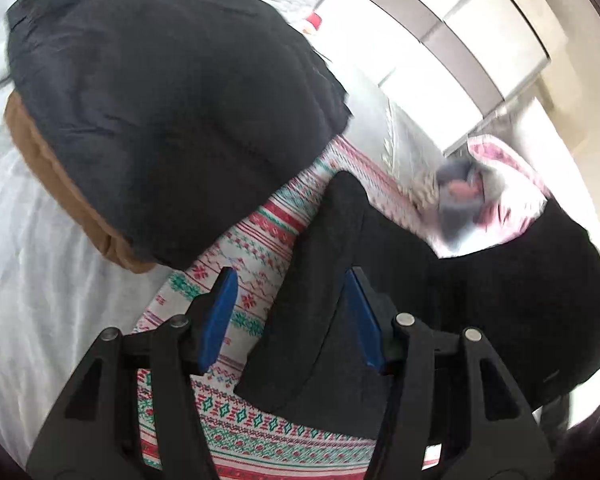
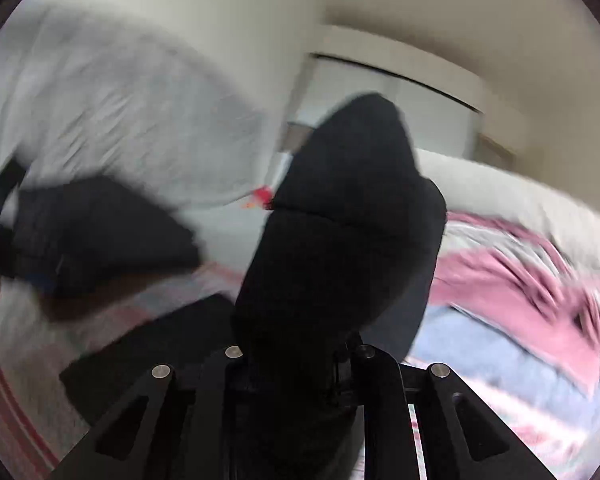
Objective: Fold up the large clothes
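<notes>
A black garment (image 1: 512, 304) lies partly on a patterned red, green and white blanket (image 1: 260, 232). One flap of it (image 1: 320, 288) reaches in between the blue pads (image 1: 220, 316) of my left gripper (image 1: 290, 276). That gripper is open, and the left pad stands clear of the cloth. In the blurred right wrist view, my right gripper (image 2: 300, 344) is shut on a bunch of the black garment (image 2: 340, 232). The cloth rises in front of the camera and hides the fingertips. A dark puffy jacket with brown lining (image 1: 172, 120) rests on the white bed beside the blanket.
White bedding (image 1: 40, 260) spreads out to the left. A pile of pink and light blue clothes (image 2: 520, 300) lies at the right, seen blurred. The puffy jacket (image 2: 100, 232) shows as a dark blur at the left of the right wrist view. Pale cupboards (image 1: 440, 52) stand beyond the bed.
</notes>
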Demonstrator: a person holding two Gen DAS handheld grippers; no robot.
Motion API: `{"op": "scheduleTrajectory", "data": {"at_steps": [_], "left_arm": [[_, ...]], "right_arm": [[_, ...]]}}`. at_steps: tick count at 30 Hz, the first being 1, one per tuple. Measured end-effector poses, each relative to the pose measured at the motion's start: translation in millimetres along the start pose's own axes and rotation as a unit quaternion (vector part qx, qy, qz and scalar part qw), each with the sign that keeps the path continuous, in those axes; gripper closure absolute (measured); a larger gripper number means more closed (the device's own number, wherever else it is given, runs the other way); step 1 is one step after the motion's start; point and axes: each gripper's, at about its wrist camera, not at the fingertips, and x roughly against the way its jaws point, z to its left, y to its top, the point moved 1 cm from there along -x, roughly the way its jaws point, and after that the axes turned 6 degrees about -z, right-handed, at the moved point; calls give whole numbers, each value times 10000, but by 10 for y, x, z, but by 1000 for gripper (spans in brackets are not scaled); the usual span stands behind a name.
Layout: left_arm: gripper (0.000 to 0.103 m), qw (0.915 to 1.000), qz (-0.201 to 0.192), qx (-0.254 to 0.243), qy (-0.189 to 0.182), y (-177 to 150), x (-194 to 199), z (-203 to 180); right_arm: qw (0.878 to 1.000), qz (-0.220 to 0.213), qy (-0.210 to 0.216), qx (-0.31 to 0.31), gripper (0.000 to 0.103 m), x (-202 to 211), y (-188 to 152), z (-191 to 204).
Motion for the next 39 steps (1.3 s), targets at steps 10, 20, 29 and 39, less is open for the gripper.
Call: {"op": "scheduleTrajectory", "data": {"at_steps": [10, 20, 29, 39], "left_arm": [[46, 9985, 180, 485, -178, 56, -26, 276], [46, 9983, 439, -371, -111, -125, -203, -152], [39, 9889, 650, -1193, 609, -416, -523, -443], [63, 9795, 925, -1602, 798, -687, -557, -457]], "right_arm": [[9804, 1255, 1360, 673, 76, -680, -775, 1409], [9725, 964, 1618, 1367, 28, -68, -791, 907], [9597, 763, 219, 2695, 35, 85, -1244, 784], [9210, 672, 534, 3801, 80, 307, -1614, 579]]}}
